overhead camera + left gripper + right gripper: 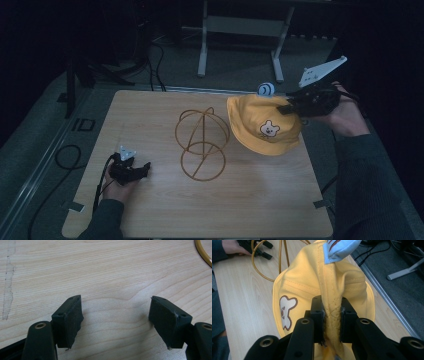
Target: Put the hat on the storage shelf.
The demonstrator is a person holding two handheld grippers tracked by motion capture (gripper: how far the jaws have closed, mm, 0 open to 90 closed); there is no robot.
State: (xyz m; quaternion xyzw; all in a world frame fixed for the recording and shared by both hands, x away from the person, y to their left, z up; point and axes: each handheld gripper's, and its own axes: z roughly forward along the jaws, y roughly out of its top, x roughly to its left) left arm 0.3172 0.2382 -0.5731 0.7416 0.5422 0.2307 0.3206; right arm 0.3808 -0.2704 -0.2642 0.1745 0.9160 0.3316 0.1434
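Right gripper (331, 322) pinches a fold of the yellow hat (264, 125), jaws closed on the fabric near a stitched seam; right gripper view shows the cloth bunched between the pads. Hat hangs lifted at the table's far right, brim drooping toward the wooden table (150, 210), bear patch (269, 129) facing the camera. A small light blue tag with a dark mark (265, 89) sticks up at the top of the hat. Can't tell if the brim touches the tabletop. The hat's inside is hidden, contents can't be told.

Left gripper (116, 315) rests low on the table at the near left, held by the left hand (117, 187), jaws spread wide with bare wood between them, gripping nothing.

Wire hat stand (202, 144) sits mid-table, between the two grippers: round ring base, upright rods, dome of hoops on top. Nothing on it or in it. Hat is just beside the stand's right side, near the top hoops; touching or not, can't tell. A bit of the stand's ring shows at the top right of the left gripper view.

Grey floor and metal frame legs (202, 45) beyond the table.
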